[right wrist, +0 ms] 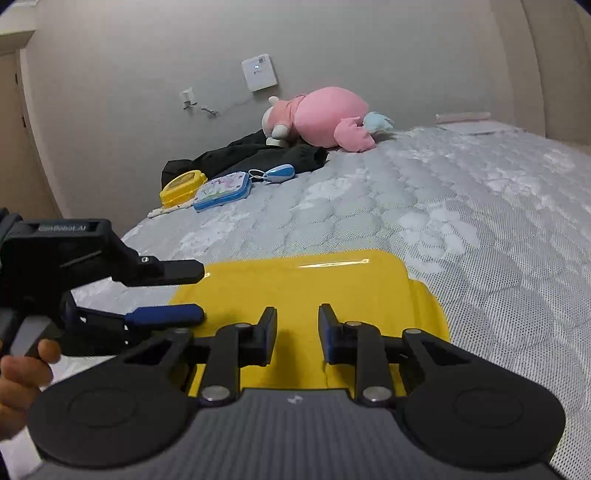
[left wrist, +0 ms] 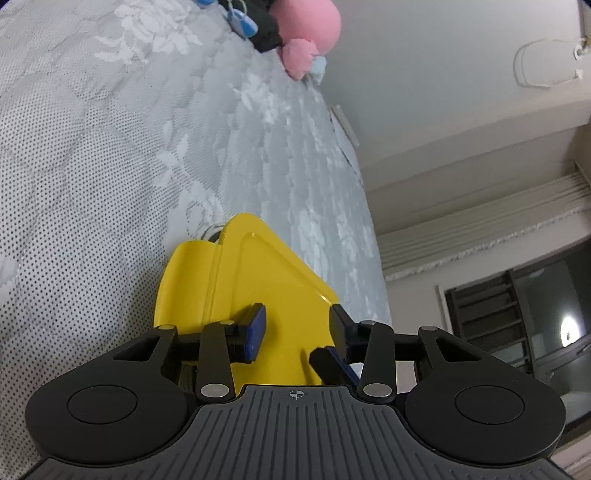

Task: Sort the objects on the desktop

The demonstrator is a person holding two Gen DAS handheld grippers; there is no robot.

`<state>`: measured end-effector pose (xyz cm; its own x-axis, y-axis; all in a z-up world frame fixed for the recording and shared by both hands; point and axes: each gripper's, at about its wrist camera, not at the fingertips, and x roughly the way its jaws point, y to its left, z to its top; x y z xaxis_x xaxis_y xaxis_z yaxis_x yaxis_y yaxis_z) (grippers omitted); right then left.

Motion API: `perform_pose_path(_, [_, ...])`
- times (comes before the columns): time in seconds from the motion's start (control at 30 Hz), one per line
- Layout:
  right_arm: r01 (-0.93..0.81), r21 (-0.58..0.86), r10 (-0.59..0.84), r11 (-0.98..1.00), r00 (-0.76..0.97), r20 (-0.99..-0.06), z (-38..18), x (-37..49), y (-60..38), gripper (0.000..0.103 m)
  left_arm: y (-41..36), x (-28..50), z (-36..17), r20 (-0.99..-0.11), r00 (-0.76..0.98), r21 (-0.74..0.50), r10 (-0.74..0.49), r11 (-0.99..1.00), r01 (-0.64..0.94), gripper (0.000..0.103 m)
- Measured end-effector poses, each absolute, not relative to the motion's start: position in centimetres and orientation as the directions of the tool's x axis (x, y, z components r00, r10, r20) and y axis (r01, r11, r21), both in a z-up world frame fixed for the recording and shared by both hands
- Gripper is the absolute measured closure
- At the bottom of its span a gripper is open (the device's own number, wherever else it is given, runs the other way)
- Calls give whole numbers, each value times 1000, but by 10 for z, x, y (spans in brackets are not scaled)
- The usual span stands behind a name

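Nearest me, the yellow case (right wrist: pixel 306 291) lies flat on the bed (right wrist: pixel 443 206), long axis across the right view. Right gripper (right wrist: pixel 297 334) jaws straddle its near edge, contact unclear; left gripper (right wrist: pixel 201 293) clamps its left end. Only the right view shows the blue tin (right wrist: pixel 223 190) and pink plush (right wrist: pixel 325 116) well beyond.

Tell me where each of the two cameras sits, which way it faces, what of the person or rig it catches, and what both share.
Left wrist: sits on the left gripper, looks along its fingers over the yellow box and across the mattress to the pink plush toy; no hand shows.
Right wrist: sits on the right gripper, faces the same box from another side, toward the wall; the left gripper and the hand holding it show at left.
Shared: box, mattress, plush toy, left gripper.
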<state>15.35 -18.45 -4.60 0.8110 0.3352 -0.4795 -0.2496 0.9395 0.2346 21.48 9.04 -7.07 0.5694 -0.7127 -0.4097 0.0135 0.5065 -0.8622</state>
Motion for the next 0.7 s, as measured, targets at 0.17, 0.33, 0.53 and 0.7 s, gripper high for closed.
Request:
perform_pose_path(0.17, [-252,175,306,952,827,-473,-47,145,-178,76,92,210,-70,-403,577,-867,-711,498,9,60])
perform_pose_path(0.33, [-185,241,279,953,848,-451,-39,130,-194,71,103,189,-57,-390,640,-853,-662,522,20,46])
perform_pose_path(0.53, [-16,291,145,957,891,-430,-24,111,-221,55,121,161,-51,-379,701,-862,-605,506,-29,36])
perform_pose_path(0.7, [69,418,153,906,867,-475,-29,110,-250,55,125,151,-53,-400,698,-860,-594,507,-61,36])
